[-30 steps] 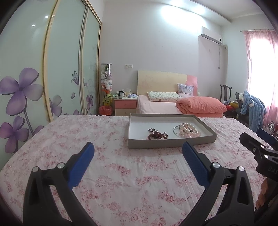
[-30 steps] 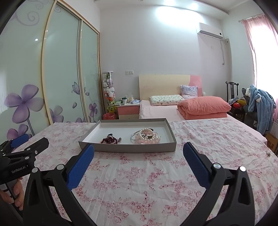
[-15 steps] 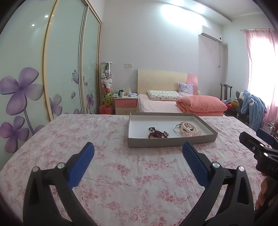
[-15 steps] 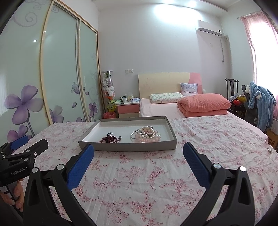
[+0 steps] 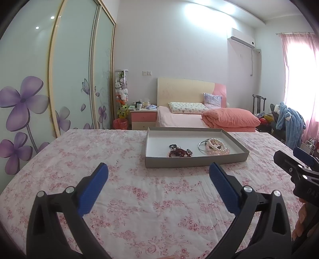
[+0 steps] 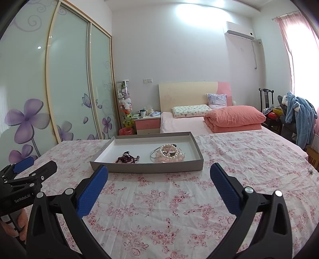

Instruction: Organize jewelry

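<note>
You get bright, even daylight from the curtained window (image 5: 299,79) at right, blown out to glare. A ceiling light flares on the wall (image 6: 191,14). Shadows are soft; focus is sharp centrally, while fisheye bending and dark vignetting mark the edges.

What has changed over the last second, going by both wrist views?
Very little. The right claw has eased slightly forward, so the tray sits a touch nearer in its view; the left claw barely drifted. Nothing was gripped or released: both claws stay open and empty above the flowered cloth. The dark red beads, pearl bracelets and silver bangle lie unmoved in the tray.
</note>
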`<state>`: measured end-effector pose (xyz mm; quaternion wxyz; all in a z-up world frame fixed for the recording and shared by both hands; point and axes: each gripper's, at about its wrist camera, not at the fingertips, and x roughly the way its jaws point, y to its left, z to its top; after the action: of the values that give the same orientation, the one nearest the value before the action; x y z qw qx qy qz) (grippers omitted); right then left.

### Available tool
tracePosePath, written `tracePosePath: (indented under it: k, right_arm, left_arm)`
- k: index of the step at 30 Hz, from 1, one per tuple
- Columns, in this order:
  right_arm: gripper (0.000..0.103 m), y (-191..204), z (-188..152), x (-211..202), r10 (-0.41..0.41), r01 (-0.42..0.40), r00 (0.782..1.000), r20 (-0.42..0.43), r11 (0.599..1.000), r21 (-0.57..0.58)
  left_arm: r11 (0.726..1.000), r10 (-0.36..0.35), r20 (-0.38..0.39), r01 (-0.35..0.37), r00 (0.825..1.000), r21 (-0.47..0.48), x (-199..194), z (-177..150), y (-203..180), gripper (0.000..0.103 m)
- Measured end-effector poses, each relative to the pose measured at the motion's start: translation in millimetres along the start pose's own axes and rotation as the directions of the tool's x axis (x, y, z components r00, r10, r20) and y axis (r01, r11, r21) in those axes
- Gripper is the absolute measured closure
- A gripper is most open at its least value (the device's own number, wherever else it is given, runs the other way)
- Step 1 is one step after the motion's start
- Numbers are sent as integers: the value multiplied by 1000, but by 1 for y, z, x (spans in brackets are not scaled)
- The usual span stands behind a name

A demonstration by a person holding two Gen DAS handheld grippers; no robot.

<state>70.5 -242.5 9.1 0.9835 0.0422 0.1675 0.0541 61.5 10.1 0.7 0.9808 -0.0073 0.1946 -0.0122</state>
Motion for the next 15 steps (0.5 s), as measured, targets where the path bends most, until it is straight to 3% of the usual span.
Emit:
tracePosePath:
  k: [15]
  right_arm:
    - [2,1,0,1,1,-1,1000,-3,1000,-1]
  left_arm:
    - [1000,6,-7,-6,1000,-2,2,0,0,4]
